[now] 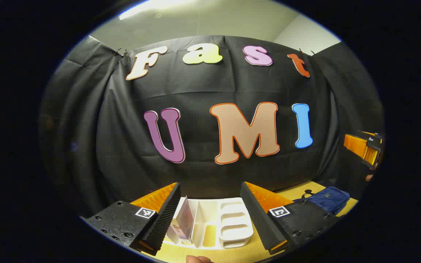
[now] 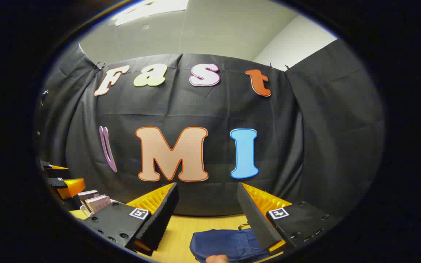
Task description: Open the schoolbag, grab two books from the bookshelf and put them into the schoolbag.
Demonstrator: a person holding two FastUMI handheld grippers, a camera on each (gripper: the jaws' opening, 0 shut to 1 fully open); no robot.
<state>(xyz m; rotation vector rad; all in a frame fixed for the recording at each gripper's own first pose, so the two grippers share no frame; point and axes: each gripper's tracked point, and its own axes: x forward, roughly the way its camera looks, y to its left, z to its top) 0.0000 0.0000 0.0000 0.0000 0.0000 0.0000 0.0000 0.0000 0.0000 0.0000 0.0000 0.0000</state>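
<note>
In the left gripper view my left gripper (image 1: 210,215) is open above a white bookshelf rack (image 1: 232,223) on the yellow table; a thin book (image 1: 182,223) stands in its left slot. The dark blue schoolbag (image 1: 325,199) lies flat to the right, and the right gripper (image 1: 365,149) hangs at the far right edge. In the right gripper view my right gripper (image 2: 208,215) is open above the schoolbag (image 2: 228,244), nothing between its fingers. The books (image 2: 95,201) stand at the left with the left gripper (image 2: 64,182) above them.
The yellow table (image 2: 181,228) runs up to the black cloth wall behind. A bit of a hand (image 1: 199,259) shows at the bottom of the left gripper view, and another (image 2: 217,259) under the right gripper.
</note>
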